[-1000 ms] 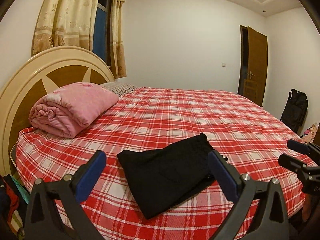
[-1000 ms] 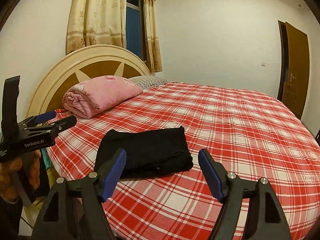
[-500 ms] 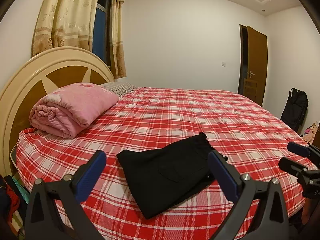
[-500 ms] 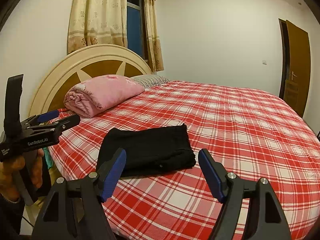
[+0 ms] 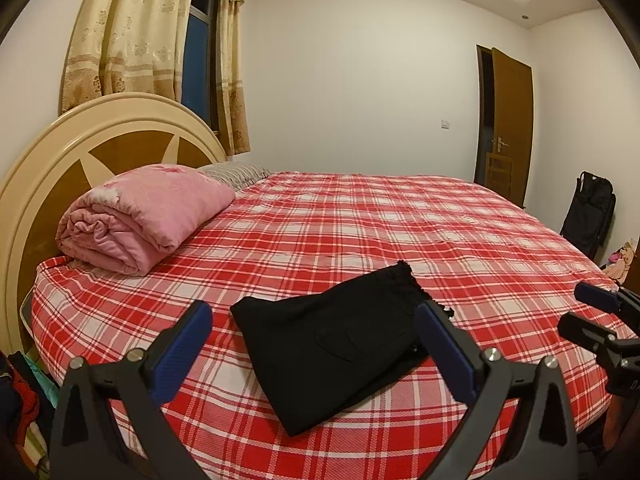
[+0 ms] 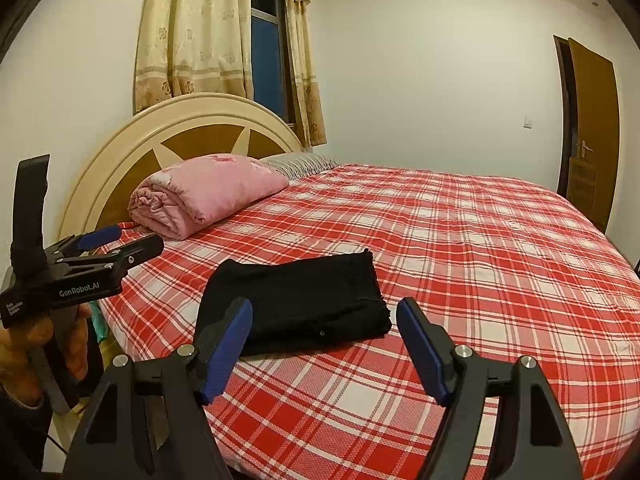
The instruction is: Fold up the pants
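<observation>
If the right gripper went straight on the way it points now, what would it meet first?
Probably the folded black pants on the plaid bedspread; the right gripper has open, empty jaws. Depth is uncertain.

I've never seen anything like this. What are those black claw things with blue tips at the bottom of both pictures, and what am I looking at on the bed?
No robot here: a person carries a hand-held two-finger gripper in each hand, each with a wide-angle camera looking forward along its fingers. So one picture looks out from the left gripper, the other from the right gripper. Each view also catches the other tool at its edge; in the right view you see the person's hand gripping the left one. Both grippers stand open and hold nothing. On the bed, with its red plaid cover, lie black pants, already folded into a compact bundle near the front edge. A rolled pink blanket sits by the headboard.
</observation>
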`<action>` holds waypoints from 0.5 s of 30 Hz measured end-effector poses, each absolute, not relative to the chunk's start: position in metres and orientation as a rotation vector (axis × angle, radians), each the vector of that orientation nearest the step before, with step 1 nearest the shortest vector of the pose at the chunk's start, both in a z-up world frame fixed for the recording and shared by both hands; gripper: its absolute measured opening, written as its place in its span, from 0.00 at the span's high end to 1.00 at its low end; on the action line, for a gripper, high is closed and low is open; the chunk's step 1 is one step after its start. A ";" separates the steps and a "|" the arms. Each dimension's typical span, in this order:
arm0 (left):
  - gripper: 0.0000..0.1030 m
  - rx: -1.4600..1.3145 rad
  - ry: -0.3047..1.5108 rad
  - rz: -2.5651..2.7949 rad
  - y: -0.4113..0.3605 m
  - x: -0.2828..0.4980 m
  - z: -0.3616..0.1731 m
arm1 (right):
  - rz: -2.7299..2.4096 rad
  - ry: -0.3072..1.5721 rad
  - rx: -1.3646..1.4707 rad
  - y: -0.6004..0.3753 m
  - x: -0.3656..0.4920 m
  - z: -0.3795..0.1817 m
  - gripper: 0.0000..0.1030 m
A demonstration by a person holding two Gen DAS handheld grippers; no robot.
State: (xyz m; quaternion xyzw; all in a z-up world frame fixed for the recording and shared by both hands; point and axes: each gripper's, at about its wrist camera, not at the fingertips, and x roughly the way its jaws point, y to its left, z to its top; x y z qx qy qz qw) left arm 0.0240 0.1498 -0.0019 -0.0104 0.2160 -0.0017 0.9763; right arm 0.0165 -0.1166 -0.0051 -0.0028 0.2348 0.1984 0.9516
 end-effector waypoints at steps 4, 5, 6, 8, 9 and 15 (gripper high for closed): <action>0.00 -0.021 0.435 -0.007 0.149 0.024 -0.001 | 0.403 0.478 -0.005 -0.118 0.016 -0.005 0.26; 0.00 -0.021 0.433 -0.007 0.149 0.024 -0.001 | 0.403 0.479 -0.005 -0.118 0.016 -0.005 0.26; 0.00 -0.020 0.432 -0.007 0.148 0.023 -0.001 | 0.403 0.479 -0.004 -0.118 0.016 -0.005 0.26; 0.00 -0.019 0.430 -0.008 0.148 0.023 0.000 | 0.403 0.479 -0.005 -0.118 0.016 -0.006 0.26; 0.00 -0.019 0.430 -0.008 0.148 0.023 0.000 | 0.404 0.481 -0.006 -0.118 0.017 -0.006 0.26; 0.00 -0.031 0.451 -0.017 0.149 0.026 -0.002 | 0.405 0.488 -0.007 -0.118 0.016 -0.009 0.26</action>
